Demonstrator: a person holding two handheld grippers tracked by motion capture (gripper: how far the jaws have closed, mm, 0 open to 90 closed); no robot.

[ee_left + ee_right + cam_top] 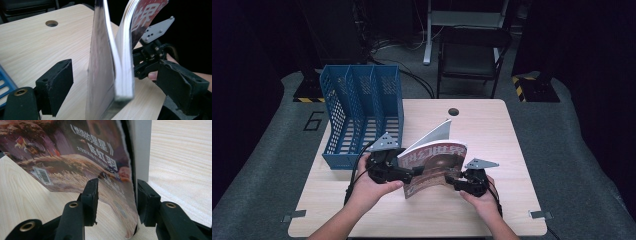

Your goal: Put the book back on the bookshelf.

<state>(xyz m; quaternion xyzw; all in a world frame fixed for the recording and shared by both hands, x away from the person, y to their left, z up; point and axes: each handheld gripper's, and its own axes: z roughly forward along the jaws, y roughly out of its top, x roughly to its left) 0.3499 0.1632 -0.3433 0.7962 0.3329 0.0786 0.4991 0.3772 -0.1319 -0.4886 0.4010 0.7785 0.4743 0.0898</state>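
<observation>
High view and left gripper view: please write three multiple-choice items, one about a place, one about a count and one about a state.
1. Where on the table does the blue file rack stand?
A. far left part
B. near right corner
C. centre

2. How many compartments does the file rack have?
A. two
B. three
C. five

3. How is the left tool?
A. shut on the magazine
B. open, with the magazine between its jaws
C. open, with nothing between its jaws

Answers:
1 A, as the high view shows it at the far left.
2 B, as two dividers make three slots.
3 B, as there are gaps between both pads and the magazine.
</observation>
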